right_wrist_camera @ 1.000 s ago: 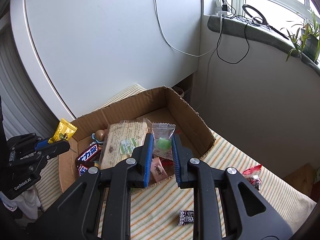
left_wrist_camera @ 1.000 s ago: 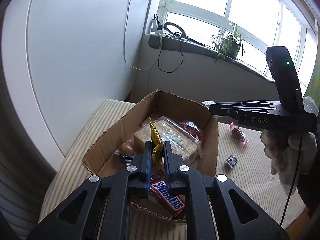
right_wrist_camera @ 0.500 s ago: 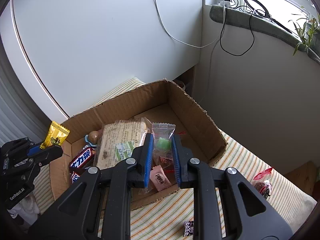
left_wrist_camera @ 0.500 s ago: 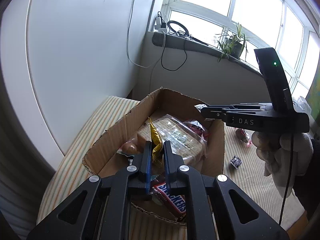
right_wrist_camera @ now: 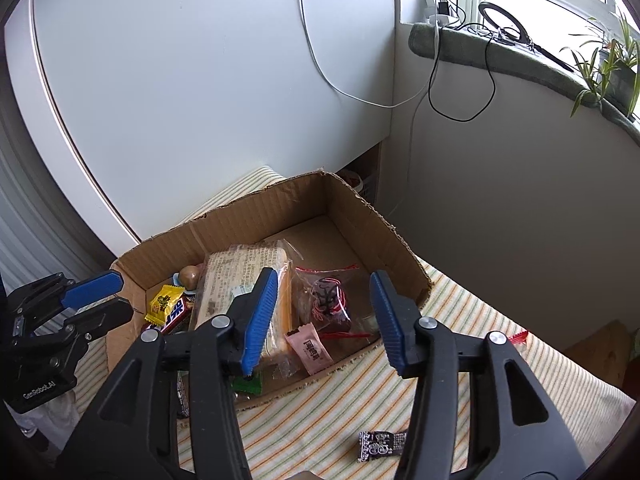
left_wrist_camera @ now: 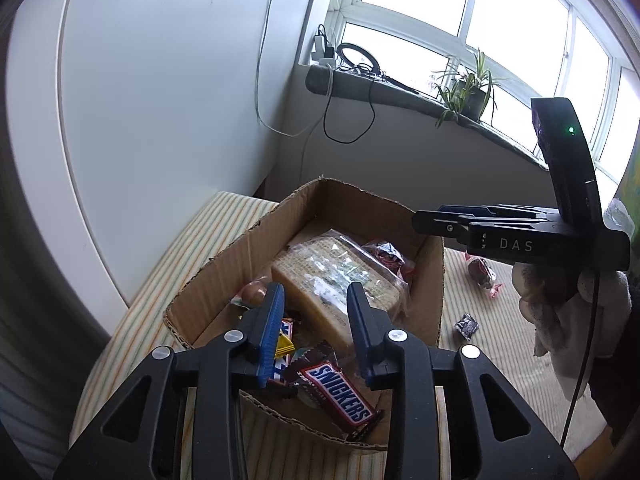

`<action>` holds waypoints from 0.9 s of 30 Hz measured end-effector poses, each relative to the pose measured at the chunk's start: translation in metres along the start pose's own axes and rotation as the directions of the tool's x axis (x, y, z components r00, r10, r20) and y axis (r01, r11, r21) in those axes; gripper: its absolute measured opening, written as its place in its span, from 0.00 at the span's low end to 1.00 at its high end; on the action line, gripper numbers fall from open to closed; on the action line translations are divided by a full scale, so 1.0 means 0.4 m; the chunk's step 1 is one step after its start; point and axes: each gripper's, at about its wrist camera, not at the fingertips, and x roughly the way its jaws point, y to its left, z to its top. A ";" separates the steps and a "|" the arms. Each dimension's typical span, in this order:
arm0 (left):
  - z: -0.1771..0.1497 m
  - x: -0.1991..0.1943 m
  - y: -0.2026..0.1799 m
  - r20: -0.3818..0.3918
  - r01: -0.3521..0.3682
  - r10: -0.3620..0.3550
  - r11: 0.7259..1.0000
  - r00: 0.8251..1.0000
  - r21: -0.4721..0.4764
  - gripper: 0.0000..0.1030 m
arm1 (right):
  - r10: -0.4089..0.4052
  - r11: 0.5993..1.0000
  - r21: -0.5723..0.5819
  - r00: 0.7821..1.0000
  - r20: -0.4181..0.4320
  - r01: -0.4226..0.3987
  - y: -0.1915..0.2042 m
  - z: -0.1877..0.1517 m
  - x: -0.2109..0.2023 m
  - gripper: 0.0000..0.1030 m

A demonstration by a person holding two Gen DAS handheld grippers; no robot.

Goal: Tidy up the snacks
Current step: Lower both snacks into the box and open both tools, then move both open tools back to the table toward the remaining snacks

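Left gripper (left_wrist_camera: 316,300) and right gripper (right_wrist_camera: 324,292) both hang jaws opening, nothing between them; the yellow candy (right_wrist_camera: 163,302) lies in the cardboard box (right_wrist_camera: 256,216) at the left gripper's seven o'clock

A: Daylight pours through the white-framed bay window (left_wrist_camera: 460,32), its panes blown out to pure white.

B: Below that window the open brown cardboard box (left_wrist_camera: 248,248) is evenly lit, shadows soft.

A: Both views stay sharp (fisheye bends the edges, corners vignette black).
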 end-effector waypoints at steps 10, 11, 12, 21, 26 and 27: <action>0.000 -0.038 -0.051 0.030 0.038 -0.038 0.999 0.999 0.012 0.30 | -0.030 0.999 0.028 0.998 0.052 0.028 -0.042 -0.039 -0.126 0.59; -0.001 -0.042 -0.060 0.033 0.043 -0.044 0.999 0.998 0.017 0.30 | -0.032 0.999 0.033 0.998 0.057 0.030 -0.050 -0.045 -0.140 0.62; -0.002 -0.046 -0.070 0.035 0.049 -0.050 0.999 0.998 0.020 0.30 | -0.034 0.999 0.039 0.997 0.064 0.032 -0.060 -0.052 -0.155 0.66; -0.020 -0.071 -0.208 0.011 0.174 -0.175 0.980 0.984 0.098 0.50 | -0.098 0.988 0.129 0.990 0.101 0.085 -0.188 -0.123 -0.261 0.71; -0.039 -0.036 -0.302 -0.045 0.254 -0.250 0.955 0.967 0.157 0.50 | -0.123 0.974 0.204 0.988 0.091 0.103 -0.266 -0.177 -0.266 0.73; -0.045 -0.024 -0.319 -0.055 0.262 -0.256 0.950 0.965 0.171 0.50 | -0.121 0.971 0.219 0.989 0.087 0.100 -0.282 -0.189 -0.263 0.73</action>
